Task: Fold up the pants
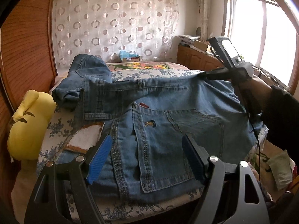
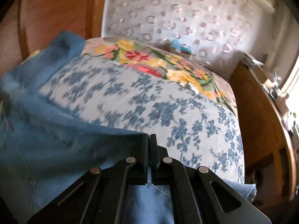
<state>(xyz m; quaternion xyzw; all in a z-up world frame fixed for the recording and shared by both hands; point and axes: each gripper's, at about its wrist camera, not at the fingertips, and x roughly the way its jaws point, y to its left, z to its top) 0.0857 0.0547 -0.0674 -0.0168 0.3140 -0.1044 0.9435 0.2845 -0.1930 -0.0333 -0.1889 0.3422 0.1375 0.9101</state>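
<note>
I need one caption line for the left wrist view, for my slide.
Open left claw over blue jeans on a floral bed; right claw pinches their far edge.

Bed (image 1: 130, 73) under a blue-flowered sheet, bright floral cover further back. Spread across it, blue jeans (image 1: 168, 127), back pockets up. Beside them a brown-edged white towel (image 1: 84, 138); at the left edge, a yellow plush toy (image 1: 28, 123).

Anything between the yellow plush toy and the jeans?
Yes: a white towel with a brown border lies on the floral bedsheet between plush toy and jeans, in the left wrist view.
</note>
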